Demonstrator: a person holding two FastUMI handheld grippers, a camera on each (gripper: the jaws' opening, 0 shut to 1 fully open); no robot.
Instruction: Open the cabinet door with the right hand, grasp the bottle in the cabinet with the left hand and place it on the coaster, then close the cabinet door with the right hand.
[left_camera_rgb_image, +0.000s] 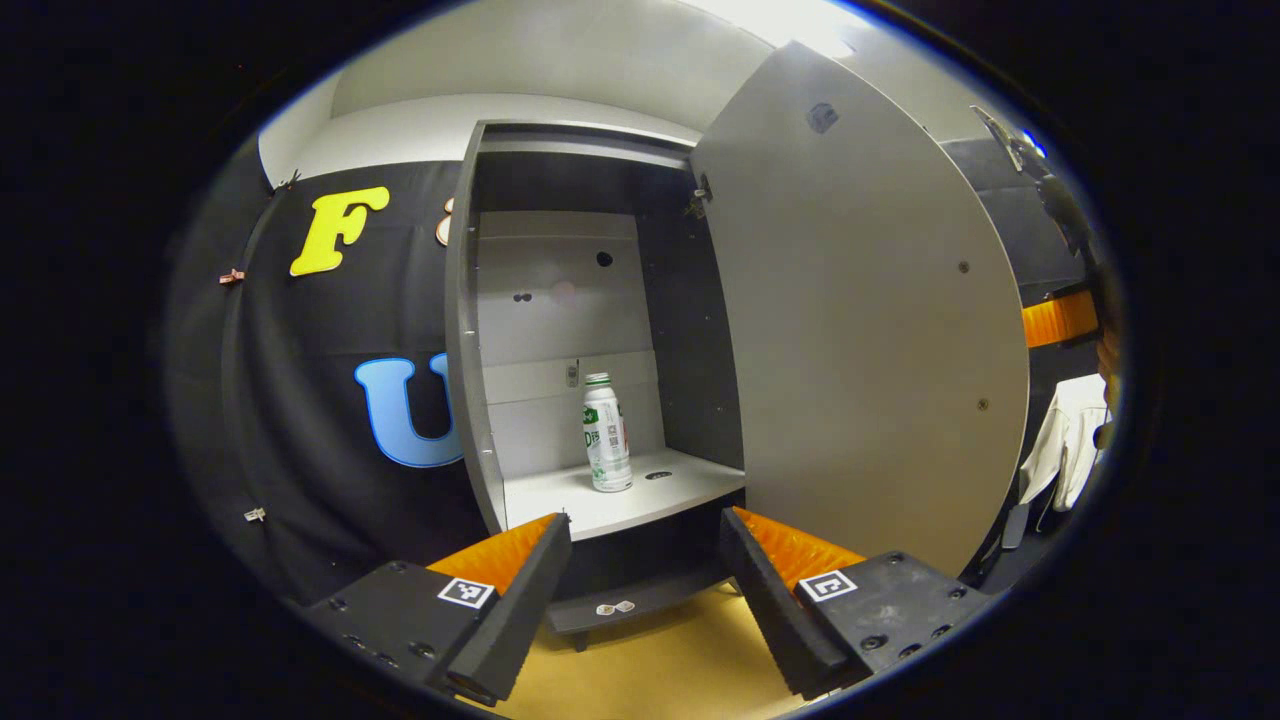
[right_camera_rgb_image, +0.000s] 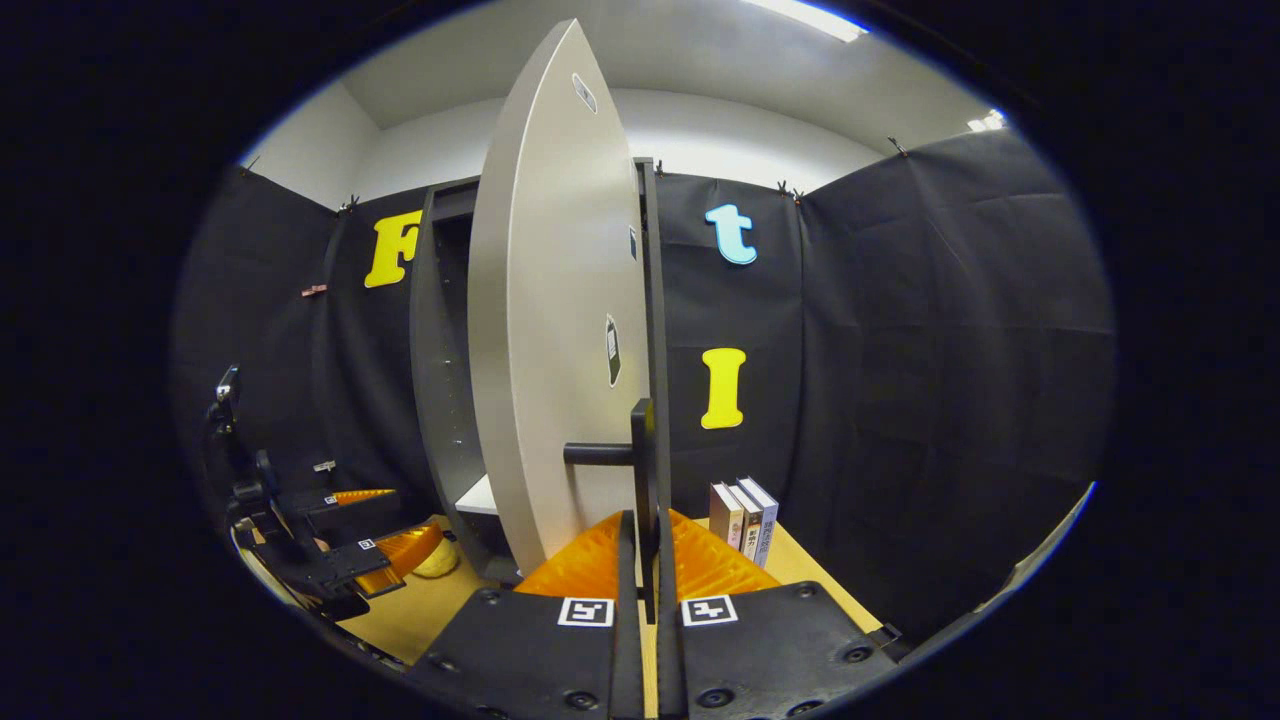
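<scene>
The right gripper's fingers are pinched on the handle of the cabinet door, which stands swung wide open, while the left gripper's fingers are spread apart and empty in front of the cabinet. The bottle stands upright on the pale shelf inside, well beyond those open fingers. In the right gripper view the left gripper shows low at the left over the wooden table, and a few books stand upright near the door's foot.
</scene>
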